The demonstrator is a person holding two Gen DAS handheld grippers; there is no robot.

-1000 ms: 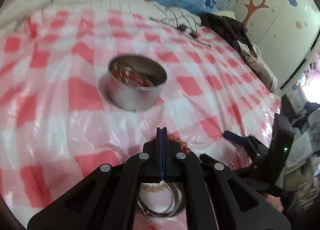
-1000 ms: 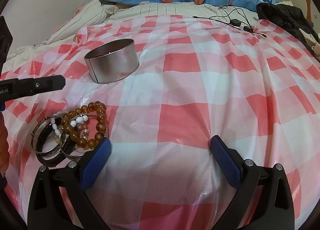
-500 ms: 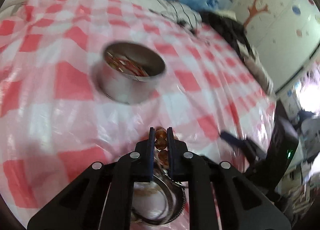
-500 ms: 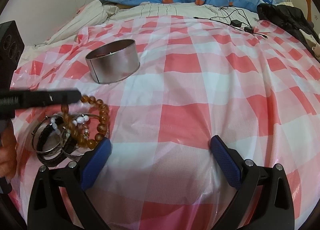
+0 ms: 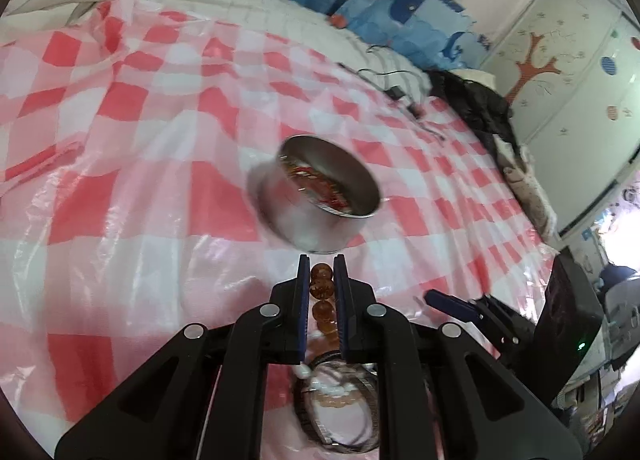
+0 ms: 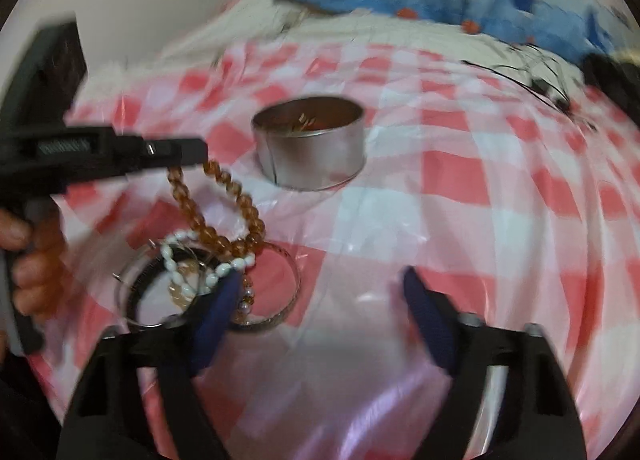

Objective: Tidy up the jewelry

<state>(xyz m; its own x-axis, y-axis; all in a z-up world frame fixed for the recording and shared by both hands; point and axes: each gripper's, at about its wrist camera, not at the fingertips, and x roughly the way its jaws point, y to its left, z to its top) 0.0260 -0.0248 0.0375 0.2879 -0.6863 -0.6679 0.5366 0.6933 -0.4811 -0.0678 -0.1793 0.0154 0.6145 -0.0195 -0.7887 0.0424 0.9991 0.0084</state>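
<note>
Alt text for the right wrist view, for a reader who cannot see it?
The left gripper lifts an amber bead bracelet from a pile of bangles and white beads on a red-checked cloth. A round metal tin sits beyond. The right gripper, jaws apart and just closing, holds nothing.

The left gripper [image 5: 322, 266] pinches nearly closed, angled downward, while the right gripper [image 6: 320, 284] has just been closing, jaws apart

Amber bead bracelet [image 6: 224, 212] hanging, lifted beside round tin [image 6: 312, 142]
</note>
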